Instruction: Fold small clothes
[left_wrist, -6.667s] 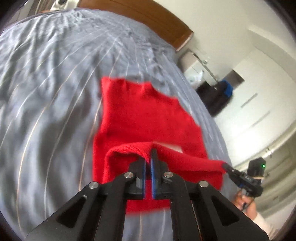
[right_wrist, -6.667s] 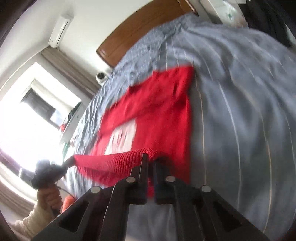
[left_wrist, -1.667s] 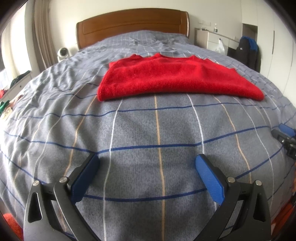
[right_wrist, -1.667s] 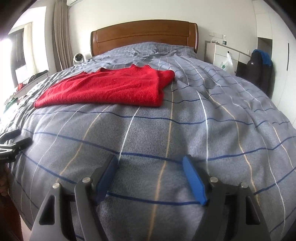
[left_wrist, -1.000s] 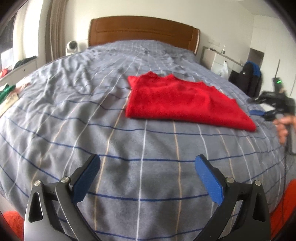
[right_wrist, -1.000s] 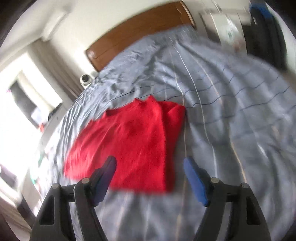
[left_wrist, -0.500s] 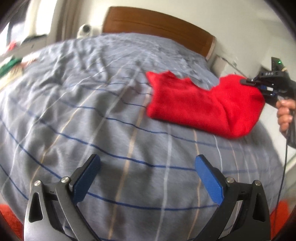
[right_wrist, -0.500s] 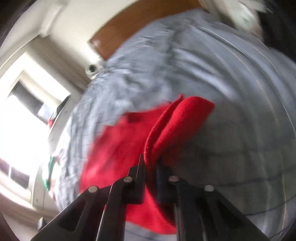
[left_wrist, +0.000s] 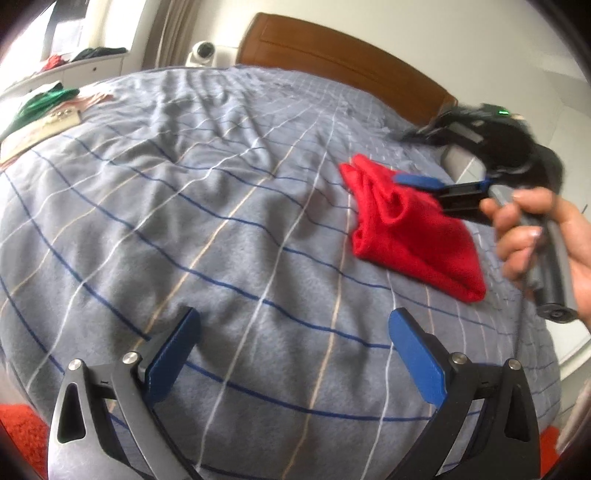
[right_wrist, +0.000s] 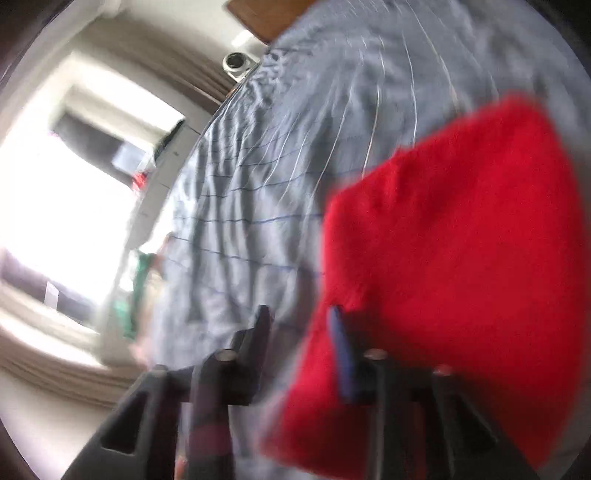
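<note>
Across the grey checked bed (left_wrist: 221, 229), your right gripper (right_wrist: 299, 325) is opening, releasing the folded red sweater (left_wrist: 413, 229); your left gripper (left_wrist: 291, 354) hangs spread, empty.

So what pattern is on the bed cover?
Grey bed cover with blue, white and tan check lines; left wrist view.

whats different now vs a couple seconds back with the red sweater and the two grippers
The red sweater, then a long flat strip, has been folded over on itself into a short bundle. The right gripper took one end, carried it across, and its jaws are now opening, with no cloth between them in the blurred right wrist view. The left gripper has stayed wide open and empty above the grey checked bedspread.
</note>
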